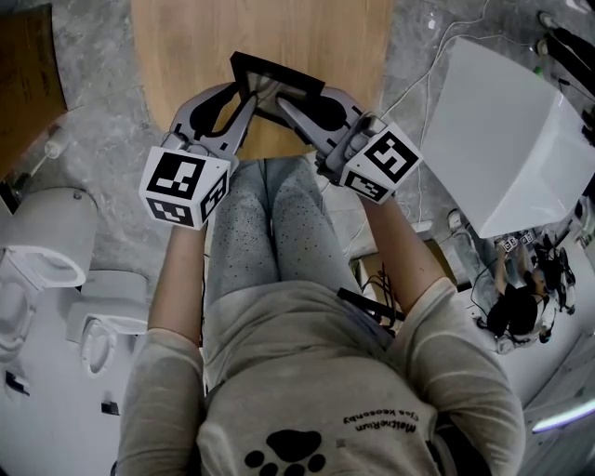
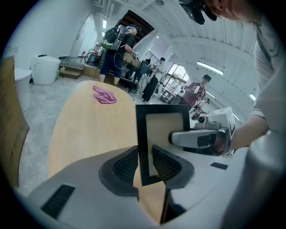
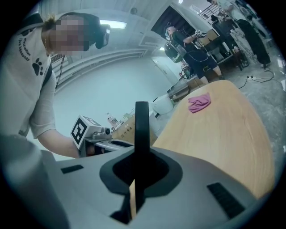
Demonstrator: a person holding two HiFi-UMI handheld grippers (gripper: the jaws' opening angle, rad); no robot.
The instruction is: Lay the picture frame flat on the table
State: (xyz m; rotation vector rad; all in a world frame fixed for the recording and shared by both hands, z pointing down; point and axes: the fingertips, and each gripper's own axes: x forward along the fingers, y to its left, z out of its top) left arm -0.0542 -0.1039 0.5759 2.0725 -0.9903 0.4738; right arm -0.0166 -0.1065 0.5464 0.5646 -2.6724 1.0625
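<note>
The picture frame (image 1: 276,72), black-rimmed with a beige panel, stands upright over the near end of the wooden table (image 1: 260,28). The left gripper view shows its face (image 2: 166,129). My left gripper (image 2: 145,163) is open, and the frame's left border stands between its pads without being pressed. In the head view that gripper (image 1: 244,98) reaches the frame from the left. My right gripper (image 3: 140,167) is shut on the frame's other side; there the frame (image 3: 141,129) shows edge-on as a black strip. Its grey finger (image 2: 199,138) clamps the right border. Whether the frame's foot touches the table is hidden.
A pink cloth (image 2: 105,95) lies at the table's far end (image 3: 199,102). White toilets (image 1: 37,232) stand on the floor at the left, a white box (image 1: 507,139) at the right, with cables (image 1: 418,84) between. People stand in the background.
</note>
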